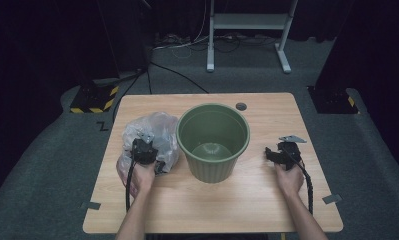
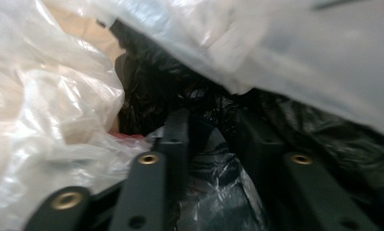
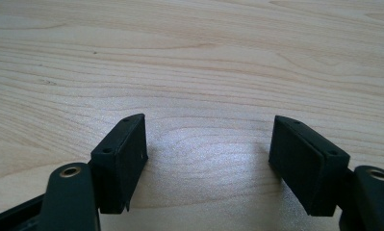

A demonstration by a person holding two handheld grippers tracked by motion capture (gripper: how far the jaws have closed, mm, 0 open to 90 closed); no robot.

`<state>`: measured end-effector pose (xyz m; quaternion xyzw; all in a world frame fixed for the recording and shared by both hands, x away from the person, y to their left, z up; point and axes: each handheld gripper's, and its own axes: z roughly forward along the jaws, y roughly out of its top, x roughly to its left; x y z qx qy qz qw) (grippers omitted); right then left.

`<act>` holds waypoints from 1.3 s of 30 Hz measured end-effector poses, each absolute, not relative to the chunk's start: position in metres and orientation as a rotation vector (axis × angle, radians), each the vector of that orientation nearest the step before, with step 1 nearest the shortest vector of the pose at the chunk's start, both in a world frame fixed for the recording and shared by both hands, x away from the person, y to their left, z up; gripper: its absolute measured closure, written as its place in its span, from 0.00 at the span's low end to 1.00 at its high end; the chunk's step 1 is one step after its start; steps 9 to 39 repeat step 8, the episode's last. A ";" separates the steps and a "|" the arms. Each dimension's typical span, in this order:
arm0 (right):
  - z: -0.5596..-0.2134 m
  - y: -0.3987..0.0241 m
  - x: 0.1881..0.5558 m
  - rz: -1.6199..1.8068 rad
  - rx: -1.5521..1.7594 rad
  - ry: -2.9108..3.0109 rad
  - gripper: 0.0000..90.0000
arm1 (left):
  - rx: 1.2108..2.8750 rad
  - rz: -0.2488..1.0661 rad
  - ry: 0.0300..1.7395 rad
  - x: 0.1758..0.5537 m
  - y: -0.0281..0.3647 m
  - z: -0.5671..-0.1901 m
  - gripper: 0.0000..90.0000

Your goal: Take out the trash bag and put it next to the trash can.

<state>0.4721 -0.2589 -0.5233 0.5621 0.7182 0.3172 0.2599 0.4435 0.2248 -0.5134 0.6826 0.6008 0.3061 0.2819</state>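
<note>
A crumpled clear plastic bag lies on the wooden table, left of a green ribbed bucket that stands upright with nothing in it. My left gripper is pushed into the bag's near side. In the left gripper view its jaws stand close together around the film, with clear plastic and dark plastic around them. My right gripper rests low over the table right of the bucket. Its jaws are wide apart over bare wood, with nothing between them.
A round cable hole sits in the table behind the bucket. A tape piece marks the near right corner. On the grey floor beyond are a white stand, cables and black-and-yellow striped bases.
</note>
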 end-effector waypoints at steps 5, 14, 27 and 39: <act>-0.523 -0.259 0.472 0.860 1.523 1.945 0.32 | 1.797 0.799 1.644 0.443 0.229 -0.521 0.57; -0.523 -0.259 0.472 0.859 1.523 1.945 0.32 | 1.742 0.788 1.660 0.442 0.231 -0.526 0.56; -0.523 -0.259 0.472 0.859 1.523 1.945 0.32 | 1.742 0.788 1.660 0.442 0.231 -0.526 0.56; -0.523 -0.259 0.472 0.859 1.523 1.945 0.32 | 1.742 0.788 1.660 0.442 0.231 -0.526 0.56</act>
